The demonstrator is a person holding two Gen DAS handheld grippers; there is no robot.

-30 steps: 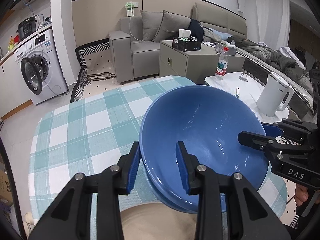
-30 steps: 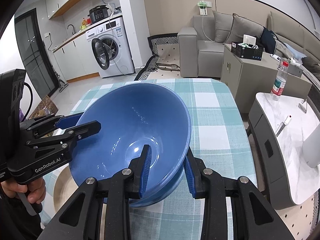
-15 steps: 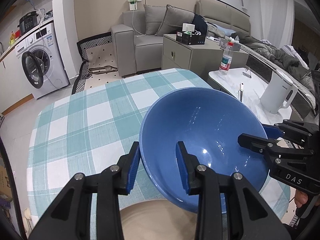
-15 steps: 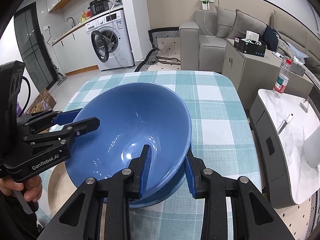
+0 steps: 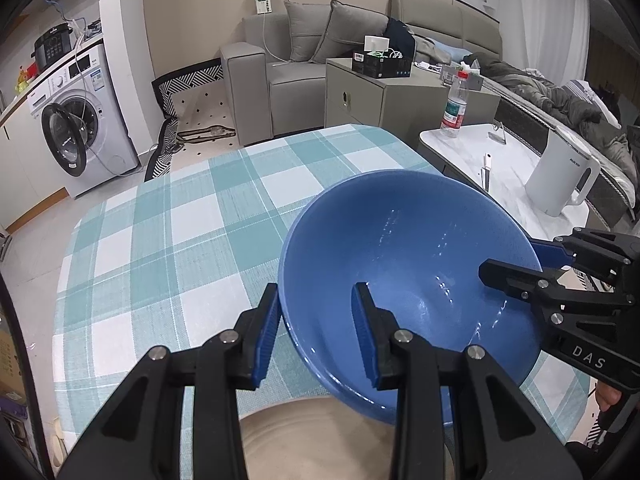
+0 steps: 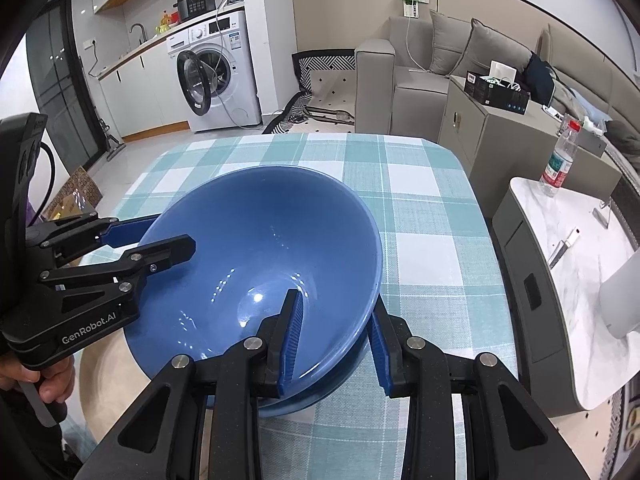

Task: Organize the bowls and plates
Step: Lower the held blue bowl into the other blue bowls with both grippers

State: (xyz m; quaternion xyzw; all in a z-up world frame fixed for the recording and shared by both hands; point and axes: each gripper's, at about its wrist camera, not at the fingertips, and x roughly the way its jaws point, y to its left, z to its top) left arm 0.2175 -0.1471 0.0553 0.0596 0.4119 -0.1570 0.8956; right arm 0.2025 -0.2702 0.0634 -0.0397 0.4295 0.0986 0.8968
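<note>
A large blue bowl (image 5: 408,264) (image 6: 264,256) is held up over the checked table by both grippers. My left gripper (image 5: 316,332) is shut on its near-left rim, one finger inside and one outside. My right gripper (image 6: 336,340) is shut on the opposite rim in the same way; it also shows in the left wrist view (image 5: 528,264). A second blue bowl (image 6: 320,394) sits on the table just under the held one. A beige plate (image 5: 320,440) (image 6: 100,364) lies on the table at the near edge, partly under the bowl.
The table has a teal and white checked cloth (image 5: 180,232). A low white side table (image 5: 508,168) to the right carries a water bottle (image 5: 454,104) and a white kettle (image 5: 564,176). A grey cabinet, sofa and washing machine (image 5: 80,120) stand beyond.
The held blue bowl has moved with both grippers toward the near edge, closer over the beige plate, away from the second blue bowl below. Both grips are unchanged.
</note>
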